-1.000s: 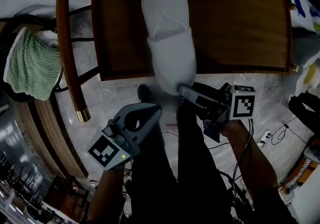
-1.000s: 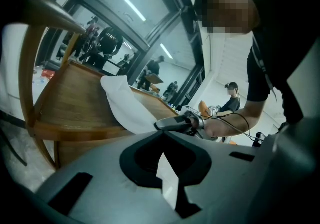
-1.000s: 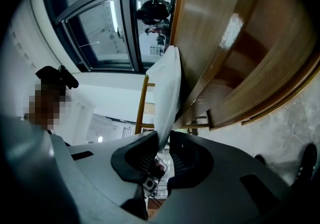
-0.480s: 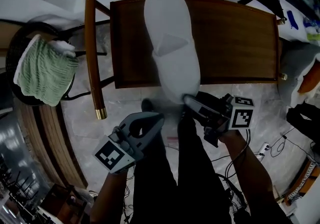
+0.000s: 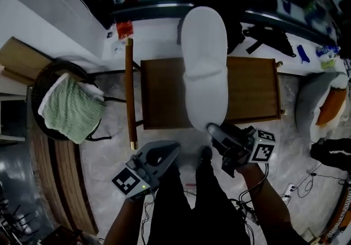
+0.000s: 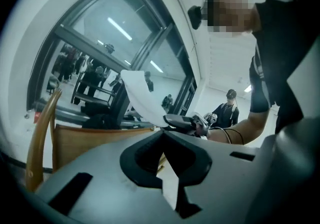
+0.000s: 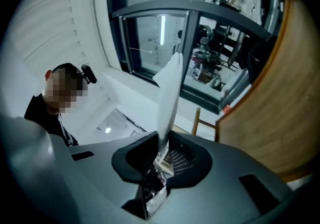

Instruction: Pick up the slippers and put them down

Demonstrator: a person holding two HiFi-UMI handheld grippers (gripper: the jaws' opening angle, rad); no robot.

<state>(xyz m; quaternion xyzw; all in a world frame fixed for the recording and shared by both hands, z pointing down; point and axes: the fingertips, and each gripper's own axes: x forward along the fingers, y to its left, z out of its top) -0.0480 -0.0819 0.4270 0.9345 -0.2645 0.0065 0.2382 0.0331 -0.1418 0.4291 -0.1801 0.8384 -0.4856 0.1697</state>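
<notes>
- Right hand-held gripper (image 5: 213, 129) pinches the soft, white, oval slipper (image 5: 204, 68) by its thin heel edge, above a flat wooden chair (image 5: 258, 93).
- Left hand-held gripper (image 5: 171, 149), grey and smooth: jaws together, empty.

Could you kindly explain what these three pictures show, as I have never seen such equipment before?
A person holds a hand-operated claw in each hand. The head view comes from a camera on the person's head, looking down. The other two views come from cameras riding on the claws themselves. The right claw is clamped on one end of a white slipper, holding it in the air above a wooden chair. The left claw holds nothing. A green towel lies off to the chair's side.
</notes>
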